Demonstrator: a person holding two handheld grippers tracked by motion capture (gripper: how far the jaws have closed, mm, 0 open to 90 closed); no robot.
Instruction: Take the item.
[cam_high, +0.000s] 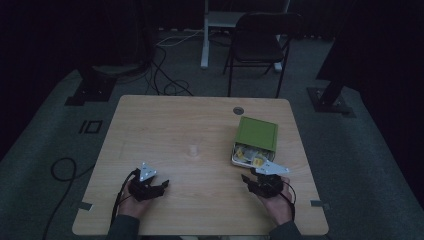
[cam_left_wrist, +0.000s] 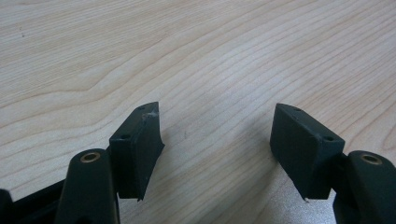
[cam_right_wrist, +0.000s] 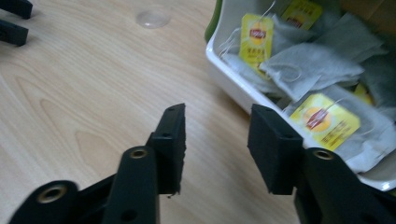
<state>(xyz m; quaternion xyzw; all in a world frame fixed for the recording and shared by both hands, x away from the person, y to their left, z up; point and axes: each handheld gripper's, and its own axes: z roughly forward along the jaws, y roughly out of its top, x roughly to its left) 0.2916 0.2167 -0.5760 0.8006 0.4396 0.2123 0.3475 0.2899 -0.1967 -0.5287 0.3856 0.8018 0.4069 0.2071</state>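
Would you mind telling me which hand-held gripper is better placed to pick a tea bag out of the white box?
The right hand-held gripper: it is open beside the white box of tea bags. The left hand-held gripper, also open, sits across the table over bare wood.

Pale wood, matt black plastic, glossy white plastic and thin paper.

The table (cam_left_wrist: 196, 60) has a smooth, pale wood-grain top with a faint sheen. The left gripper (cam_left_wrist: 217, 140) and right gripper (cam_right_wrist: 215, 147) look like matt black plastic with brass-coloured rivets. The white tray (cam_right_wrist: 233, 86) is glossy plastic under a green lid (cam_high: 257, 132); its tea bags (cam_right_wrist: 313, 63) are thin, fibrous grey paper with glossy yellow tags (cam_right_wrist: 324, 119). A small cup (cam_right_wrist: 152, 18) looks like clear plastic.
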